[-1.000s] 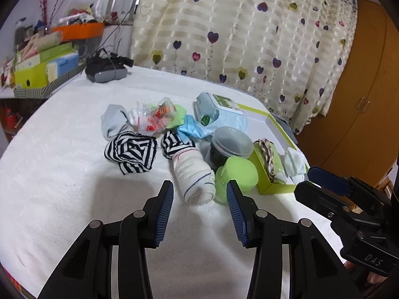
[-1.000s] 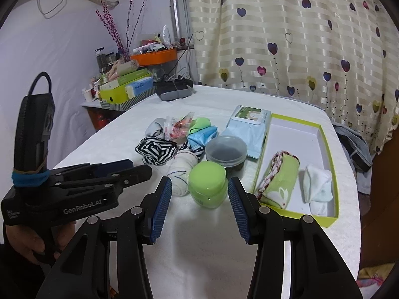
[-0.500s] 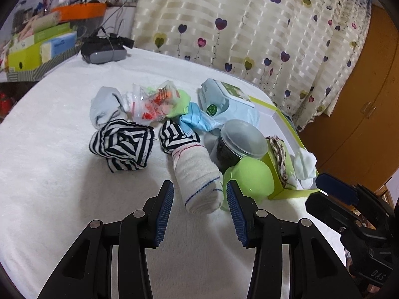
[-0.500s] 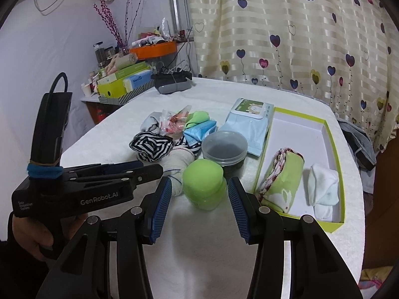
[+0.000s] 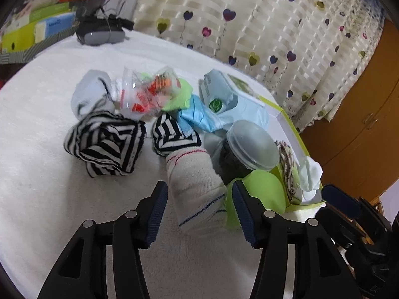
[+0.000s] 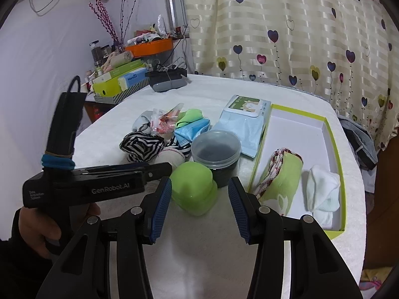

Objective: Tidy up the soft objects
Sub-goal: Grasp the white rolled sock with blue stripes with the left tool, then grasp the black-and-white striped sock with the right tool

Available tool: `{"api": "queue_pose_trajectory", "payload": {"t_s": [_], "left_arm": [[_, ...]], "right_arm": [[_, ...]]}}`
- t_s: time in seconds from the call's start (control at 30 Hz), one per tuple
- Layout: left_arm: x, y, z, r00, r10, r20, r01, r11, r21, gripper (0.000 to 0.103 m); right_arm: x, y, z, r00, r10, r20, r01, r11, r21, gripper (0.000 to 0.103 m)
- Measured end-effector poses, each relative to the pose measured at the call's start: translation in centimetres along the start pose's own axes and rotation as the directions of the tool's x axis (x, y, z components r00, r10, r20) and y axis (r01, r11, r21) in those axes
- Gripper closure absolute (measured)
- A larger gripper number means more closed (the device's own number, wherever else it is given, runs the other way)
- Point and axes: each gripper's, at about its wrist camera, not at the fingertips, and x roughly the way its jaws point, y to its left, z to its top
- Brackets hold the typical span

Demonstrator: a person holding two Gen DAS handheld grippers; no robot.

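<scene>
Between the left gripper's just-widened, open jaws: rolled white sock, nearer than before, not pinched. Right gripper: open, green jar beyond its tips, untouched. Striped socks behind; green box alongside. White tablecloth, heart-print curtain.
</scene>
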Motion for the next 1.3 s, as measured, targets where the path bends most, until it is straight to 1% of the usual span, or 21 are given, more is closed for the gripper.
{"api": "queue_pose_trajectory", "payload": {"t_s": [0.17,0.23,0.27,0.3,0.4,0.53,0.87,1.03,1.17,1.3], "left_arm": [[1.2,0.2,-0.1,0.999,-0.005,-0.032,0.004,1.000,-0.018,0.050],[1.2,0.2,-0.2,1.000,-0.002,-0.026,0.002,1.000,-0.019,0.050],[1.2,0.3,-0.2,1.000,-0.004,-0.025,0.003,1.000,-0.014,0.050],[1.2,0.3,-0.2,1.000,-0.007,-0.024,0.006,1.000,-0.011,0.054],[1.0,0.2,-0.4,1.000,-0.006,-0.019,0.006,1.000,0.007,0.056],[0.4,0.5,-0.6,1.000,-0.010,-0.007,0.010,1.000,0.006,0.057],[-3.5,2.2,-1.2,0.997,0.013,0.072,-0.013,1.000,0.003,0.057],[-5.2,3.6,-1.5,0.994,0.028,0.106,-0.025,0.999,-0.023,0.058],[-6.3,5.4,-1.3,0.990,0.058,0.132,-0.050,0.997,-0.061,0.057],[-7.2,7.2,-1.4,0.984,0.088,0.154,-0.075,0.993,-0.092,0.057]], "right_arm": [[0.2,-0.2,0.1,1.000,0.001,-0.003,-0.001,1.000,0.002,0.055],[0.5,-0.4,0.1,1.000,0.000,-0.006,0.000,1.000,0.004,0.055],[0.6,-0.5,0.1,1.000,0.000,-0.007,0.000,1.000,0.006,0.055],[0.7,-0.5,0.1,1.000,0.000,-0.009,0.000,1.000,0.008,0.055],[0.8,-0.6,0.2,1.000,0.000,-0.009,0.000,1.000,0.008,0.055],[0.7,-0.5,0.3,1.000,-0.005,-0.003,0.005,1.000,0.005,0.055],[0.6,0.9,0.8,1.000,-0.001,0.009,0.001,1.000,-0.020,0.054],[1.2,2.4,1.5,1.000,0.010,0.005,-0.009,0.999,-0.049,0.055],[2.3,4.0,2.3,0.999,0.032,-0.001,-0.032,0.996,-0.083,0.054],[4.1,5.5,3.0,0.998,0.059,-0.026,-0.062,0.992,-0.107,0.055]]}}
